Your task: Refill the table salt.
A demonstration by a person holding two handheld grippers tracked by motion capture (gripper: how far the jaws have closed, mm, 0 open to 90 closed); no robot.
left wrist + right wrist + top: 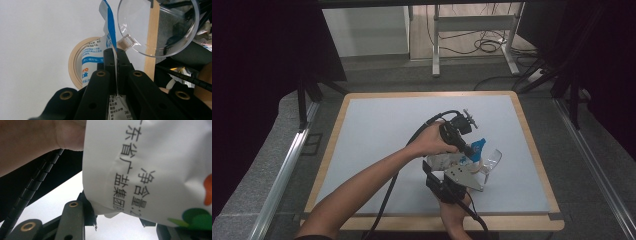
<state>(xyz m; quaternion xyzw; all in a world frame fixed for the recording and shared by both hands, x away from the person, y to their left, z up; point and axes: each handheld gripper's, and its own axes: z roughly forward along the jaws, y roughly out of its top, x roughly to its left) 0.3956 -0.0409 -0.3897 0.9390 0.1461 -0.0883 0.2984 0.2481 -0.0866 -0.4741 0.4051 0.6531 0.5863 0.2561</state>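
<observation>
Item: salt bag [447, 161] near table's [377, 130] front edge, beside clear measuring cup [491, 161] | Left gripper [115, 53]: pressed together, pinching blue top seam | Right gripper [115, 216]: part-spread, clamping bag body | Handling: soft, slippery film, shifting contents; hold the seam.

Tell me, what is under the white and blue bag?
Under the bag lies a roll of tan tape on the grey table, with a clear cup beside it. The bag covers the roll's middle, so what sits inside the ring cannot be seen.
</observation>
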